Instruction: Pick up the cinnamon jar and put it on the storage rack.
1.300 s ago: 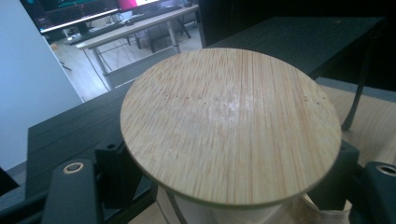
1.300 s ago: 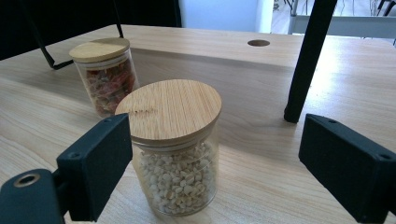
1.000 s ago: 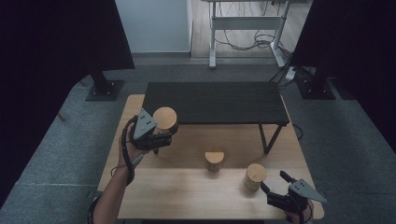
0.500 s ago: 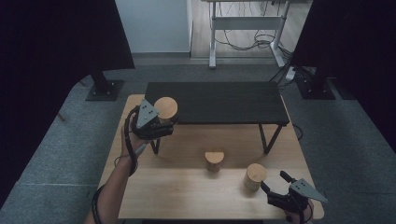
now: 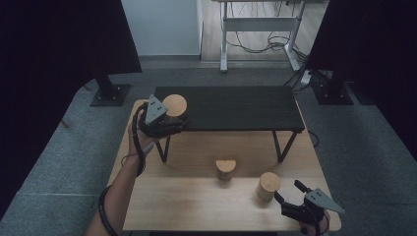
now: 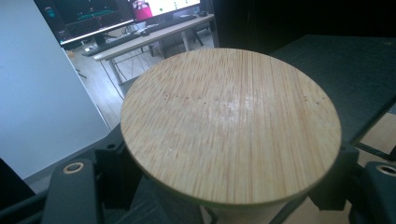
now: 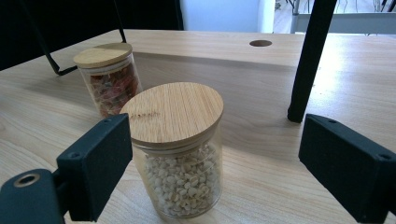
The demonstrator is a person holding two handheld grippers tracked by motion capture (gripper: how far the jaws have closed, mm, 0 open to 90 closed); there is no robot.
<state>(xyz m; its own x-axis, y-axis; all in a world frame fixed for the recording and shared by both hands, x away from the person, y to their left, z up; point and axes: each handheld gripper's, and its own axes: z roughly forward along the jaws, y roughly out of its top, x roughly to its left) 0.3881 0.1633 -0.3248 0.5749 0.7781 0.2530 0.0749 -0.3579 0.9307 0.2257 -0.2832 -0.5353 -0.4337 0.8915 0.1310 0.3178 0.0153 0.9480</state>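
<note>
My left gripper [image 5: 169, 122] is shut on a glass jar with a round bamboo lid [image 5: 174, 104] and holds it in the air at the left end of the black raised shelf [image 5: 236, 105]. In the left gripper view the lid [image 6: 231, 123] spreads wide between the two jaws, and the jar's contents are hidden. At the front right of the table my right gripper [image 5: 288, 192] is open and points at a lidded jar of pale beans [image 5: 269, 186] [image 7: 180, 154]. That jar stands between the spread jaws of the right gripper [image 7: 224, 170], untouched.
A third jar, with colourful contents [image 7: 109, 77] [image 5: 226, 168], stands mid-table in front of the shelf. The shelf's thin black legs [image 7: 306, 60] rest on the wooden table [image 5: 196, 206]. Grey carpet, dark curtains and a desk frame lie beyond.
My left gripper has carried its jar up and to the right, from beside the shelf's left end to over its corner. The right gripper and the two standing jars have stayed put.
</note>
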